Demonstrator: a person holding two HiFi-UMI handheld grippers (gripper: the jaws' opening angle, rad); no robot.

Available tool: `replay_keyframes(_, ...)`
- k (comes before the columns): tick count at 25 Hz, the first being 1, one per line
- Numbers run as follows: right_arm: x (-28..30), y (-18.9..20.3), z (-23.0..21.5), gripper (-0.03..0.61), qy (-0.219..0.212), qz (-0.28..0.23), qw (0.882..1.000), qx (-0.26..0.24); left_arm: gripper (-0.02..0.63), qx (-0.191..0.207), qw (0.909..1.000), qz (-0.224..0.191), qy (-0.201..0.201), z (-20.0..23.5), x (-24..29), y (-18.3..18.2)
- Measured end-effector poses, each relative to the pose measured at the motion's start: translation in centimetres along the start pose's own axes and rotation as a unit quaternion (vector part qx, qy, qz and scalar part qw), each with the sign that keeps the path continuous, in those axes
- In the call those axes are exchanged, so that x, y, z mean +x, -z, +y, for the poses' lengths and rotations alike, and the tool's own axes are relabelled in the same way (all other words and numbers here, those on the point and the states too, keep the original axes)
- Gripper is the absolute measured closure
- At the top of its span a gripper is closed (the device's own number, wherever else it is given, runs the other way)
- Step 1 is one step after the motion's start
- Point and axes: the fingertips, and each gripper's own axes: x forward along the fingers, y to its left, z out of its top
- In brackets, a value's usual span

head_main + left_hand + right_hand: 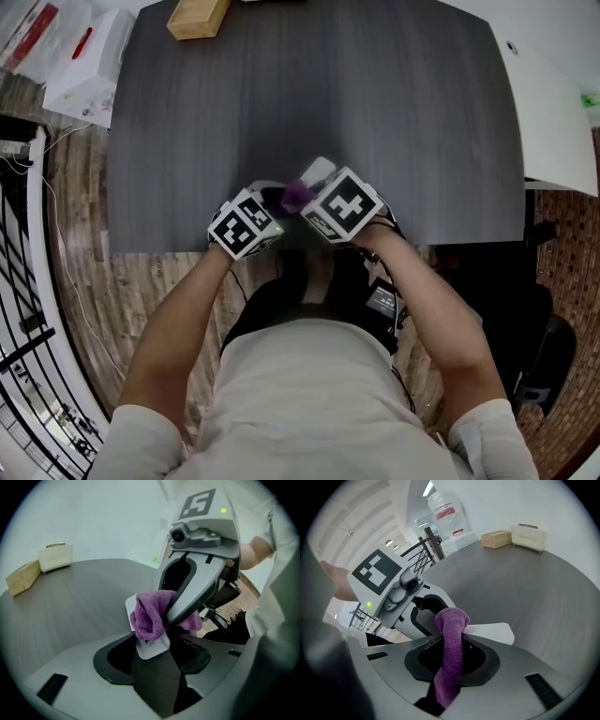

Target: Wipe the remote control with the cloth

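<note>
While my right claw [450,645] is pressed together on the purple cloth [451,660], a strip of the cloth runs up between its jaws and folds over in a bunched end against the white remote control [491,632]. My left claw [154,654] pinches the near end of that remote, its jaws standing fairly wide on the flat white body. The remote juts out past them with the cloth heaped on its upper face. The two claws meet tip to tip, marker cubes side by side, over the near edge of the dark grey bench [375,112], about midway along it. The remote is held off the surface there, not lying on it. Well apart from all this, near the far left corner of the bench, a wooden block [198,16] lies with a cream box [55,557] just beside it. Off the left edge, white cartons [89,67] sit on the wooden floor [141,281].
</note>
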Motion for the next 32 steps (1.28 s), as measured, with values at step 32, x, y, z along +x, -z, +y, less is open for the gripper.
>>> replay_keyframes(32,-4.1,2.8,-10.2,0.506,0.107,-0.122,0.979,0.121,0.388,-0.063,0.9962,-0.021,0.056,-0.5,-0.8,0.9)
